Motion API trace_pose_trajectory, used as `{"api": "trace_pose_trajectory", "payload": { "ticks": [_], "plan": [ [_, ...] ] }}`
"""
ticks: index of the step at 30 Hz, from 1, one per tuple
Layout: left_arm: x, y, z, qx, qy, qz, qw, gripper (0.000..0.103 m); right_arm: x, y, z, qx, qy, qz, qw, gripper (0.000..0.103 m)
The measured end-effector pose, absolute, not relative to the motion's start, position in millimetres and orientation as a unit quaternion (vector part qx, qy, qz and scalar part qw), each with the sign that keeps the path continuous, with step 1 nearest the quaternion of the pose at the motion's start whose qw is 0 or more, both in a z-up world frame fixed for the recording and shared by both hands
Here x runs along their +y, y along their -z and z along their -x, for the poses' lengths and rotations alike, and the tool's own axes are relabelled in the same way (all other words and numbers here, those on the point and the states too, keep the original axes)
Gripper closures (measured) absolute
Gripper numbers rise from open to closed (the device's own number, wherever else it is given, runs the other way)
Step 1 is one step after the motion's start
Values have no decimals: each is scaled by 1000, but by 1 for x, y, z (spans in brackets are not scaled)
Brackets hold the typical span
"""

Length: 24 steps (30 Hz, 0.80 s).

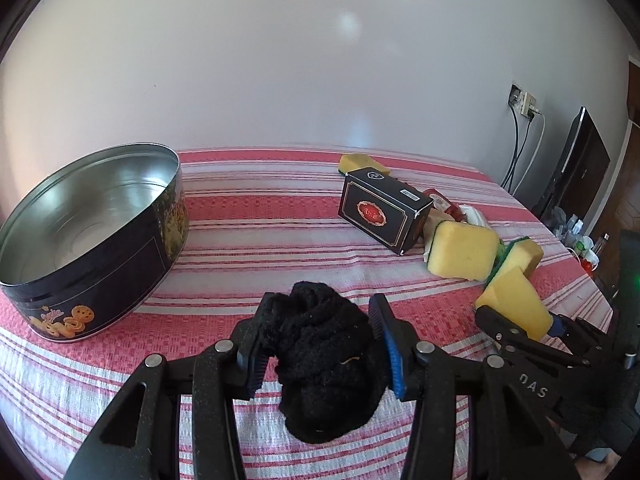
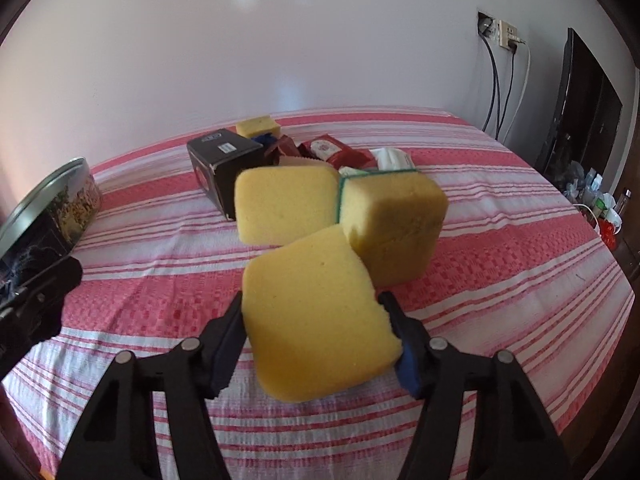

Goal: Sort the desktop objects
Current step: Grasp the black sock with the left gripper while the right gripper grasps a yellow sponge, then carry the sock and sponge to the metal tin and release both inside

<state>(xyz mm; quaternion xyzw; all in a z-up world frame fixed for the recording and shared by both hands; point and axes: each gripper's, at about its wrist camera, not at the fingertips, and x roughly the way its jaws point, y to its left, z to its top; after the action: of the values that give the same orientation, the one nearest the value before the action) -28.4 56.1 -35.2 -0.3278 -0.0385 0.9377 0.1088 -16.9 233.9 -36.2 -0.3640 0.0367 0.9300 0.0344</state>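
On the right tool's (image 2: 316,332) black frame, seen from the left camera, white letters read "DAS"; it clamps a yellow sponge (image 2: 316,320). Left tool (image 1: 320,344) grips a black cloth bundle (image 1: 320,360). Cookie tin (image 1: 92,240) sits empty, lid off, left on the red-striped tabletop (image 1: 260,220), white wall behind.

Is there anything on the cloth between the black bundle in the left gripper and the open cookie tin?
Nothing visible. The left gripper is shut on the black fabric bundle, and only bare striped tablecloth lies between it and the cookie tin. The black box and sponges sit off to the other side.
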Motion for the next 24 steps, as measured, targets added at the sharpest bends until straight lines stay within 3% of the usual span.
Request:
{"api": "trace_pose_trajectory", "payload": {
  "ticks": [8, 24],
  "plan": [
    [31, 29, 28, -54, -942, 317, 94, 54, 194, -9, 1, 18, -954, 300, -5, 38],
    [7, 28, 23, -64, -945, 312, 78, 54, 155, -15, 3, -20, -954, 300, -16, 38]
  ]
}}
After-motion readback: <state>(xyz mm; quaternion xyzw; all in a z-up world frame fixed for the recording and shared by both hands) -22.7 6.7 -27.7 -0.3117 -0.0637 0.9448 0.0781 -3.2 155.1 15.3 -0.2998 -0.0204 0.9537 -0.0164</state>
